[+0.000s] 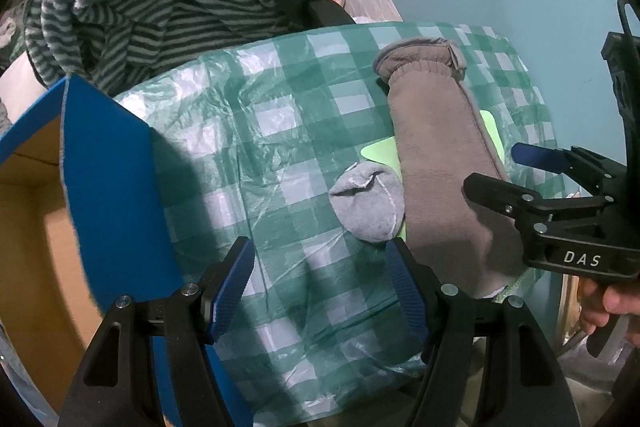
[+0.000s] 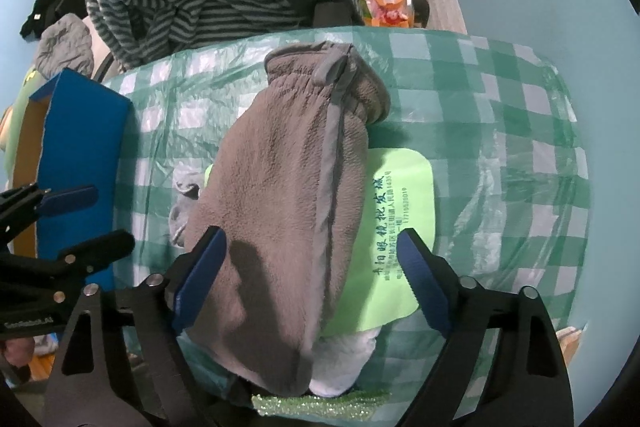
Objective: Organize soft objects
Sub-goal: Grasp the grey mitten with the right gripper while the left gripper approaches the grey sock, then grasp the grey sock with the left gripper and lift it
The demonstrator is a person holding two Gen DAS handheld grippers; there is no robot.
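A: Where is the grey fleece mitten (image 2: 288,211) lying?

B: It is lying lengthwise on the green-checked surface (image 2: 500,131), covering part of a light green cloth (image 2: 396,227). A small grey sock ball (image 1: 368,205) is sitting just beside it, toward the blue box (image 1: 108,163).

A: What are the grippers doing?

B: The right gripper (image 2: 312,275) is hanging over the mitten with its jaws spread to either side, pads not pressing it. The left gripper (image 1: 320,287) is standing spread and empty near the sock ball.

A: And behind?

B: A striped dark garment (image 1: 160,15) is lying heaped at the far edge.
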